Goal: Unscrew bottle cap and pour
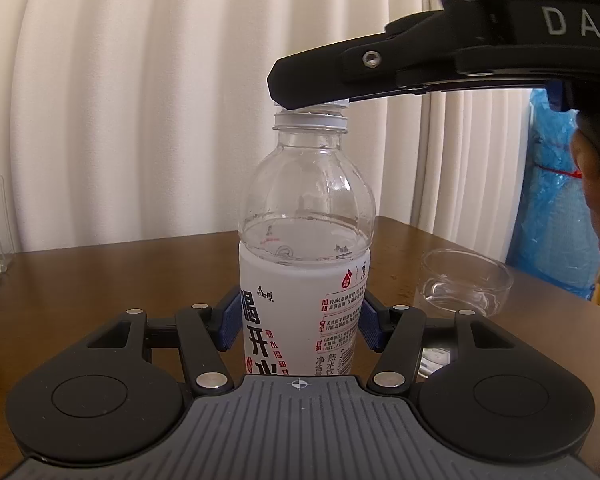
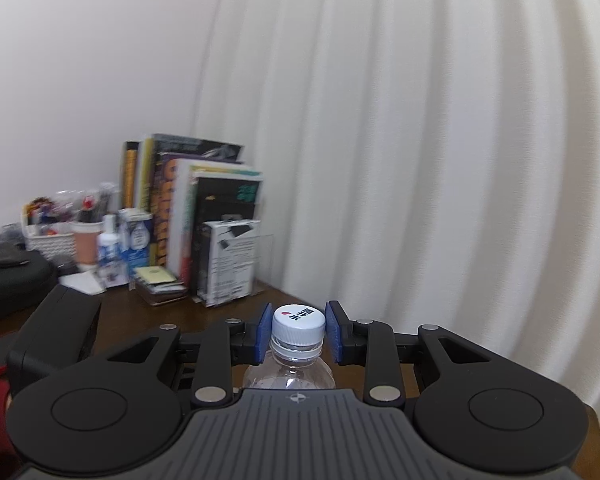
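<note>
The tabletop (image 1: 100, 272) carries an upright water bottle (image 1: 304, 280), still mostly full; the left gripper (image 1: 300, 322) is clamped round its labelled body, holding it steady; the right gripper (image 2: 299, 332) has its blue pads pressed on the white cap (image 2: 298, 322), which sits on the neck; so unscrewing looks barely begun, and lifting the cap off and pouring remain. A clear glass cup (image 1: 466, 282) waits just right of the bottle, nothing between them; books (image 2: 196, 216) and desk clutter stand well apart by the curtain (image 1: 140, 100).
</note>
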`<state>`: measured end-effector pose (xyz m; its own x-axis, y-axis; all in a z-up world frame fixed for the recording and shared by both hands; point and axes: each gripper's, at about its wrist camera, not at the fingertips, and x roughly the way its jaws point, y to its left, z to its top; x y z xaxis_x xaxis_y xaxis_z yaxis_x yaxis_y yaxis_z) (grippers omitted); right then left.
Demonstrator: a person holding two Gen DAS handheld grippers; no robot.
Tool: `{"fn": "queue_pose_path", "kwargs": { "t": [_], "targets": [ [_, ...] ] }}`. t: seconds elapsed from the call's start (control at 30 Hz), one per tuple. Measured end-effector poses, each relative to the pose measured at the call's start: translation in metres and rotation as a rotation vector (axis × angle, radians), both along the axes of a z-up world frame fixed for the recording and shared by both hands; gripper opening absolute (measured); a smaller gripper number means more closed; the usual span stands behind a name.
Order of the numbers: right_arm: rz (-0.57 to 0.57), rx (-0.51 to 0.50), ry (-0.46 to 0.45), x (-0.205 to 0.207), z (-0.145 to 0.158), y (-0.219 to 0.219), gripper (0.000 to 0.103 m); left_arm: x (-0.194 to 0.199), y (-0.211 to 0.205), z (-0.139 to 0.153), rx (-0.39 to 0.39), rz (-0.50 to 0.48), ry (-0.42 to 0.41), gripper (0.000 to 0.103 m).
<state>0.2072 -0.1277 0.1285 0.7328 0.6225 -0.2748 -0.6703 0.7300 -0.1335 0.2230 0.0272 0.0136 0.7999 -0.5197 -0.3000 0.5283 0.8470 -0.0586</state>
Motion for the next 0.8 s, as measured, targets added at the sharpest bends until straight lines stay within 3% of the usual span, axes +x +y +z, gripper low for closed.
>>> {"fn": "queue_pose_path", "kwargs": {
  "t": [0.3, 0.8],
  "targets": [
    [0.292, -0.047, 0.078, 0.037, 0.014, -0.025, 0.032, 0.000, 0.001, 0.001, 0.011, -0.010, -0.008, 0.058],
    [0.486, -0.073, 0.129, 0.062, 0.025, -0.030, 0.032, 0.005, 0.004, 0.002, 0.001, -0.017, -0.004, 0.058]
  ]
}}
